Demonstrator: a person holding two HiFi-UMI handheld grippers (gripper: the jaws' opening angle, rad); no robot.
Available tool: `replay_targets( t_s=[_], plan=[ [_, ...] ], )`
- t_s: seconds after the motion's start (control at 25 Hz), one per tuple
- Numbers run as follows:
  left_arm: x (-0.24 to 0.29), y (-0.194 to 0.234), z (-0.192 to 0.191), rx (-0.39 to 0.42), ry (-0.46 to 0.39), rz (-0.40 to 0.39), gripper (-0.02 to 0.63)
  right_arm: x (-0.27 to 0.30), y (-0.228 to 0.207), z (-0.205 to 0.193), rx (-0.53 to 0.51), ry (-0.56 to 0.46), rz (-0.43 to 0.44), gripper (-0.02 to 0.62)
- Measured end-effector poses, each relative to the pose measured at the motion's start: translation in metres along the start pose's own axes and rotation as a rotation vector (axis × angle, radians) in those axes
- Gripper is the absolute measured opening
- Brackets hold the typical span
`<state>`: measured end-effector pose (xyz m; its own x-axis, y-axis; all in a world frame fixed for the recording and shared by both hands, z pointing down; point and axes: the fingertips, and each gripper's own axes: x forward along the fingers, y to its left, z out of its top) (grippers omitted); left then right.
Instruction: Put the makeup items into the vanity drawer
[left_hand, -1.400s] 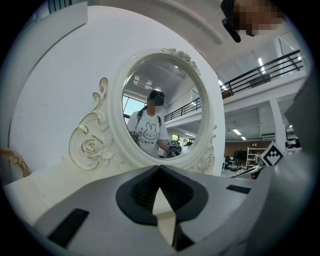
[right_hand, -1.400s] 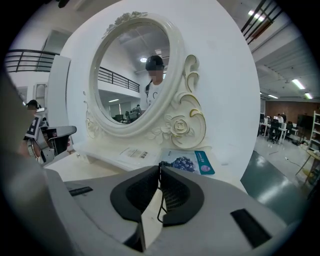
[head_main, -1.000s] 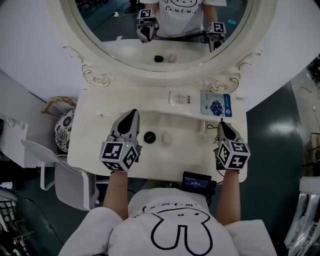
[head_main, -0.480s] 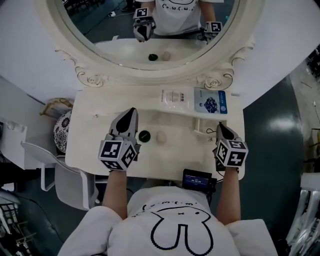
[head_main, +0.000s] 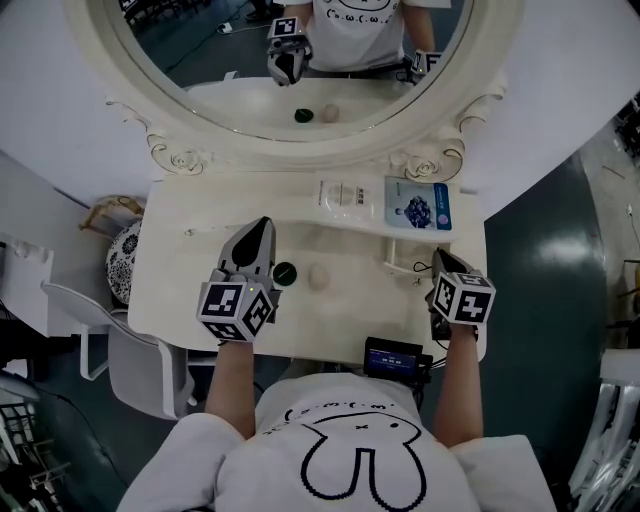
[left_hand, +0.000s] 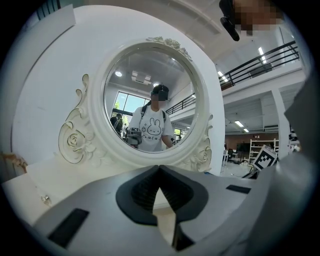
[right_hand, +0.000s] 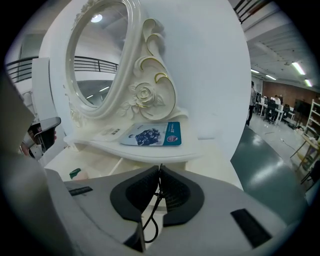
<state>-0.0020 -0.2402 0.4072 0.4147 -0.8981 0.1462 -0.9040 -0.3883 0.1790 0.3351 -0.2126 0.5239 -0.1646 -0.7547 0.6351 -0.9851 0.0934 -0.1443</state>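
Starting at the tongs: the right tongs (right_hand: 160, 169) are pressed together at the tips, pinching a thin black cord (right_hand: 150, 220) that hangs in a loop below the pads. The left tongs (left_hand: 159, 170) are pressed together and empty, with only bare surface (head_main: 190, 300) showing behind them.

Task items, head view: a dark round item (head_main: 285, 272) and a pale rounded item (head_main: 318, 277) lie at centre frame, just right of the left tongs. A white packet (head_main: 345, 195) and a blue packet (head_main: 418, 205) lie on the raised shelf above them.

Probable faults:
- The cord is thin, so a skewed or sharp pull could slide it out of the pads.
- The left tongs sit close to the dark round item, so a sideways move could knock it away.

Not determinable:
- No view shows the drawer, shut or otherwise.
- The cord's far end is cut off, so its attachment is unknown.
- The marker cube covers the right tips in the head view.
- The two centre items are too small to identify.
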Motion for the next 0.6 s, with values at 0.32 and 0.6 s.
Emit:
replay_targets(
  t_s=[0.32, 0.6],
  plan=[
    [0.003, 0.001, 0.002, -0.005, -0.013, 0.014, 0.005, 0.001, -0.012, 0.017, 0.039, -0.049, -0.016, 0.053],
    [0.007, -0.004, 0.005, -0.002, -0.018, -0.005, 0.005, -0.012, -0.018, 0.034, 0.041, -0.105, -0.031, 0.055]
  ],
)
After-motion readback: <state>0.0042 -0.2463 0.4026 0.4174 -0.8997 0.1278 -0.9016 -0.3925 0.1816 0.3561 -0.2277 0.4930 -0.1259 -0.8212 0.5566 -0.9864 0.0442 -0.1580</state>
